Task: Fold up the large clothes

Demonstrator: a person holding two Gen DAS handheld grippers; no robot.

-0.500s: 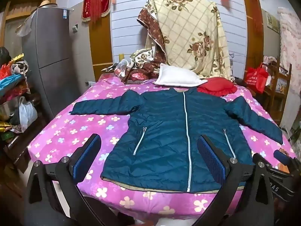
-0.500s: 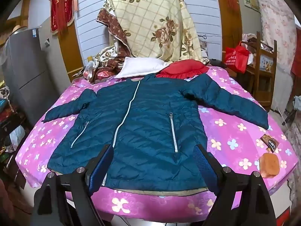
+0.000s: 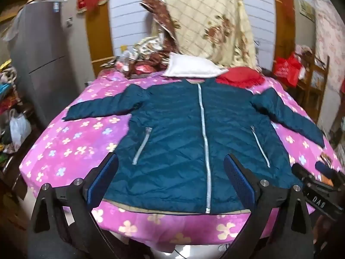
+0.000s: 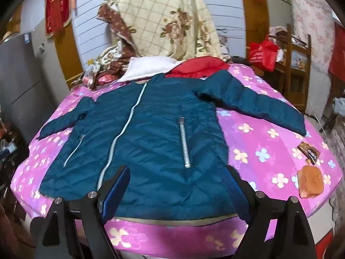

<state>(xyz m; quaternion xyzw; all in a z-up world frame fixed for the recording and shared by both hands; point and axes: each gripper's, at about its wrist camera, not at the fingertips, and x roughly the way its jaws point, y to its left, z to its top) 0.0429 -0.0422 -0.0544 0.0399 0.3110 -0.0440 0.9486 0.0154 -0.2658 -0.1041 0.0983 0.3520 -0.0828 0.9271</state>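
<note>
A teal quilted jacket (image 3: 189,151) is lying face up and zipped on a bed (image 3: 71,151) covered with a pink flowered sheet, and everything else in the room is sitting around that jacket. Both sleeves are spreading out to the sides, the hem is lying along the near edge of the mattress, and the collar is pointing toward the far wall.

Just beyond the collar a white pillow (image 3: 194,67) is resting on the sheet, with a red cloth (image 3: 239,77) touching it at the jacket's right shoulder. Behind those, a cream flowered blanket (image 3: 207,21) is hanging up high against the wall. Beside the jacket's right sleeve, near the bed's corner, an orange pouch (image 4: 310,181) is lying with a small dark packet (image 4: 308,151) just past it. Well off to the jacket's left a grey refrigerator (image 3: 43,54) is standing, and off to its right a red bag (image 4: 263,51) is sitting by a wooden shelf.

The left gripper (image 3: 170,181) is hovering over the hem left of the centre zip, its blue-padded jaws standing wide apart and gripping nothing. The right gripper (image 4: 174,192) is hanging over the hem on the other side of the zip, likewise spread wide and empty. Whether either one's fingertips are brushing the fabric, I cannot tell.
</note>
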